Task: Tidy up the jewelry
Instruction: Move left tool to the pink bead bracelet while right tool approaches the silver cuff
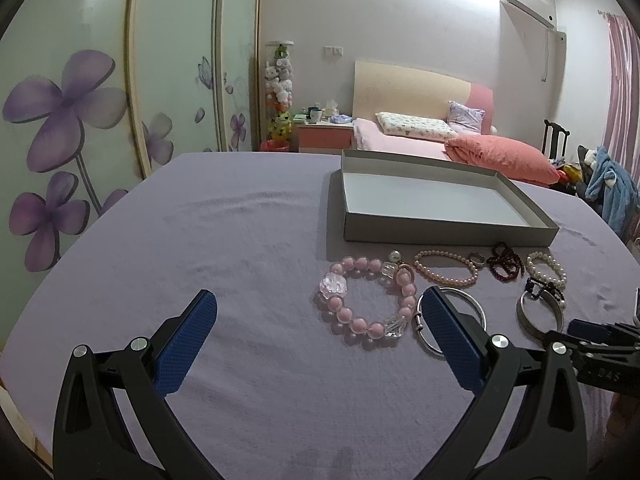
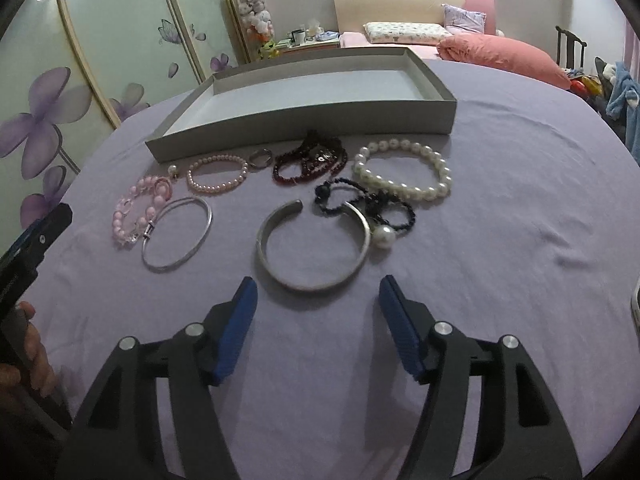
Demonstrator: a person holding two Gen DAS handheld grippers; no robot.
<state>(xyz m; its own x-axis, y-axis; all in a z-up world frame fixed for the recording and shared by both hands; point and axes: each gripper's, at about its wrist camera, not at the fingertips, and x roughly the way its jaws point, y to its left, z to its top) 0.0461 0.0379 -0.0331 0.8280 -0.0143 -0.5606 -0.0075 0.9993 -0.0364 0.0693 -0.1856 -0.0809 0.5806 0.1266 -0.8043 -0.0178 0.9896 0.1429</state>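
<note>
The right gripper [image 2: 316, 296] stands spread and empty over the lilac-covered desk [image 2: 520, 240], the open silver cuff [image 2: 276, 276] lying just ahead of its tips. Beyond lie pearl bracelet [image 2: 400, 188], dark beads [image 2: 308, 162] and the empty grey tray [image 2: 304, 136]. The left gripper [image 1: 316, 312] is spread wide, its right finger overlapping the thin silver bangle [image 1: 476, 304], beside the pink bead bracelet [image 1: 368, 300].

Home bedroom. Bed [image 1: 404, 136] at the back with cream headboard [image 1: 408, 88], patterned pillow [image 1: 416, 125], pink duvet [image 1: 500, 156]. Bedside cabinet [image 1: 325, 136] cluttered with cups and tissues, tall clear tube of plush toys [image 1: 280, 92] beside it. Sliding wardrobe doors [image 1: 80, 92] with purple flower print on the left. Wall air conditioner [image 1: 532, 14] up high, pink curtain [image 1: 624, 92] at far right, clothes heaped on a chair [image 1: 600, 184]. Work surface covered with lilac cloth [image 1: 240, 240].
</note>
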